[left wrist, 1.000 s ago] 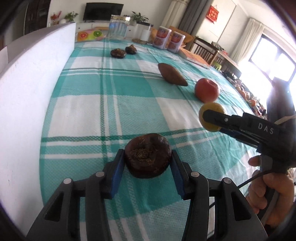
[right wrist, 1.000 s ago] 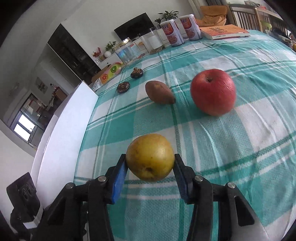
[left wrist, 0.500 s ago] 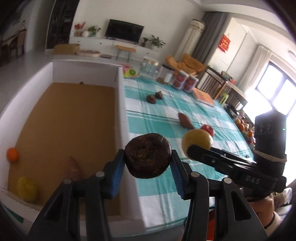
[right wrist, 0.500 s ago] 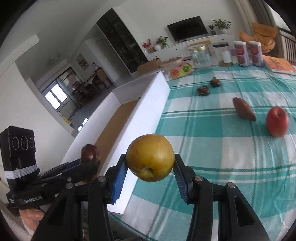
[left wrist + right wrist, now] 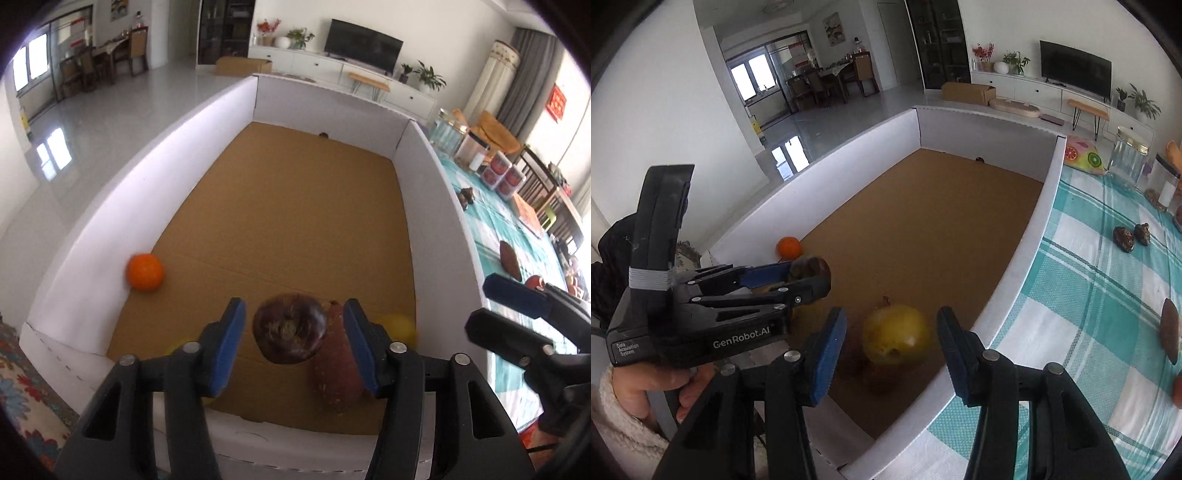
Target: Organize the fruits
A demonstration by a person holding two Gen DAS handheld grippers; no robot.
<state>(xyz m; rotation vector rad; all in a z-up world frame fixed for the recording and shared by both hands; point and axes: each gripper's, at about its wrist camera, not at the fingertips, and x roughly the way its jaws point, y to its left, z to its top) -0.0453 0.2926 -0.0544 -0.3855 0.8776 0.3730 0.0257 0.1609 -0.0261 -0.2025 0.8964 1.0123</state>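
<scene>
Over the white-walled cardboard box (image 5: 436, 206), my left gripper (image 5: 293, 310) has its jaws opening. A dark brown round fruit (image 5: 290, 332) sits loose between the blue pads with gaps on both sides. My right gripper (image 5: 891, 315) is also opening over the box (image 5: 1015, 280). A blurred yellow pear (image 5: 895, 334) is between its pads and touches neither. On the box floor lie an orange (image 5: 144, 271), a sweet potato (image 5: 336, 373) and a yellow fruit (image 5: 177, 347). The left gripper (image 5: 812, 273) also shows in the right wrist view, beside the right one.
To the right of the box, a table with a green plaid cloth (image 5: 1082, 295) carries two dark fruits (image 5: 1132, 236), a sweet potato (image 5: 1169, 330) and a red apple (image 5: 1178, 391) at the frame's edge. Jars and tins stand at its far end. A hand (image 5: 646, 391) holds the left gripper.
Both grippers swung left from the table to above the box. Their jaws have spread, so the dark fruit and the pear are no longer clamped.
</scene>
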